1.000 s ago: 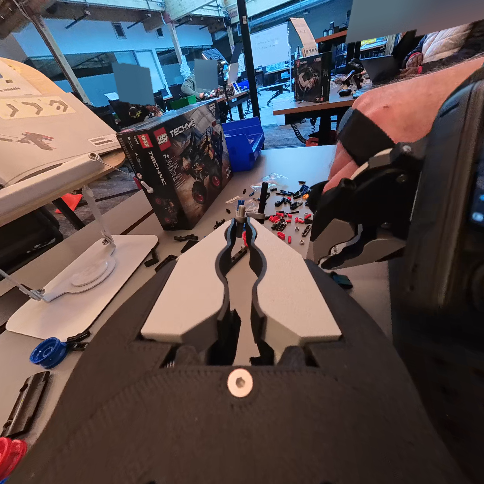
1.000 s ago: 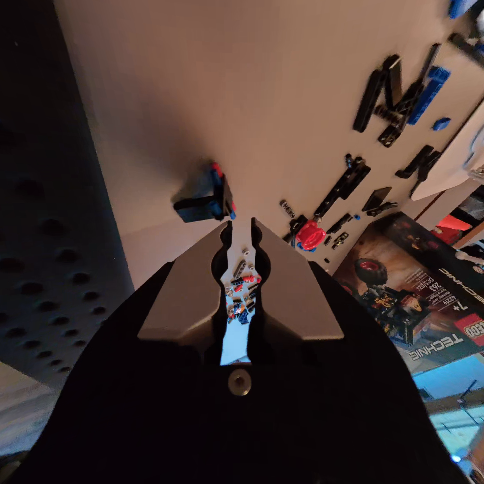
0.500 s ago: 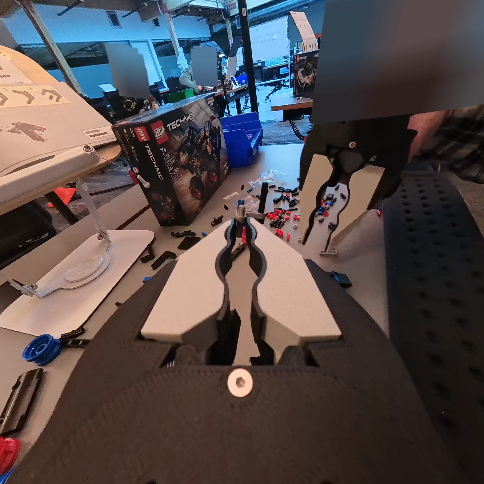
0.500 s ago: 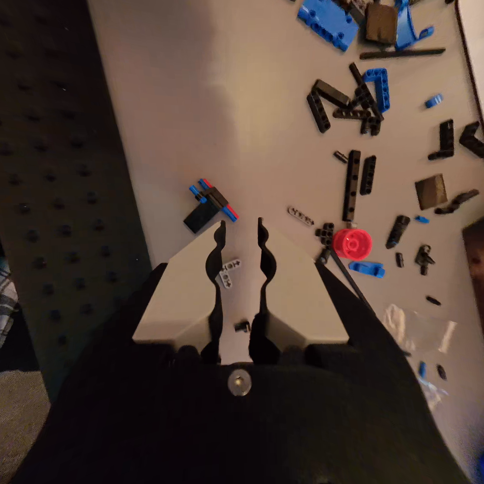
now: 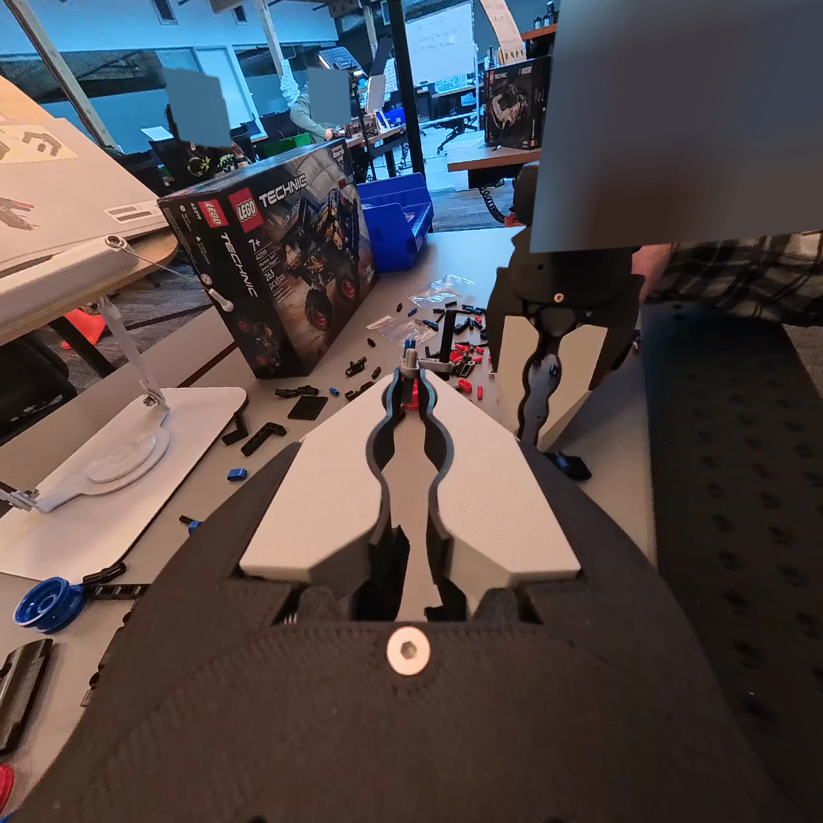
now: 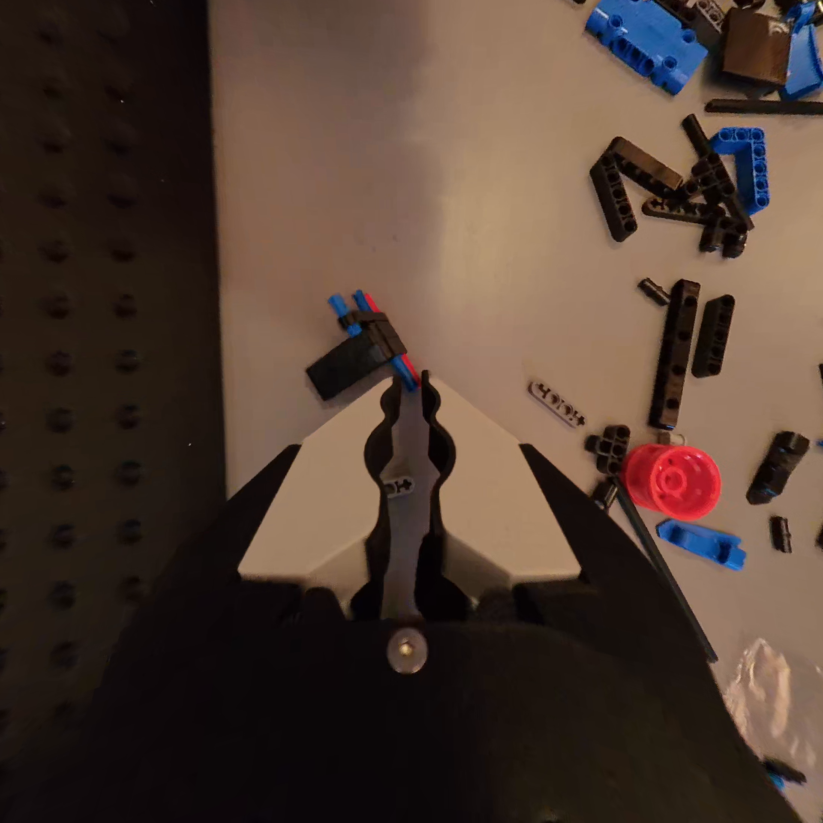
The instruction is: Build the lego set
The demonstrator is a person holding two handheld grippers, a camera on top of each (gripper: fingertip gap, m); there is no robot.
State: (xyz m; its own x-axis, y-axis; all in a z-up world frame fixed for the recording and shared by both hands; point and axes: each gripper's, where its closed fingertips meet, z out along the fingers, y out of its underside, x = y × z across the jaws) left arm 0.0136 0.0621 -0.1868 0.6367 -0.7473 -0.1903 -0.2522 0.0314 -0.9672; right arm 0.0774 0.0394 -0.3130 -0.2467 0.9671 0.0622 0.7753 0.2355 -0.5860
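- Left wrist view: left gripper (image 5: pixel 409 378) clenches a small grey-and-red lego assembly (image 5: pixel 409 361) above the grey table (image 5: pixel 450 249).
- Right gripper (image 6: pixel 409 377) points down, jaws slightly parted, tips beside a black lego piece with blue and red pins (image 6: pixel 356 352).

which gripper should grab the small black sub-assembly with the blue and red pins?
Right. The right gripper is empty, tips at the black sub-assembly. The left gripper is shut on a small grey-and-red assembly.

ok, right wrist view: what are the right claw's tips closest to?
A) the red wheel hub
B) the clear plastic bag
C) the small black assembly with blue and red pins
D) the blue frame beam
C: the right claw points down with its tips at the blue and red pins of the small black assembly; the red wheel hub lies well off to the side.
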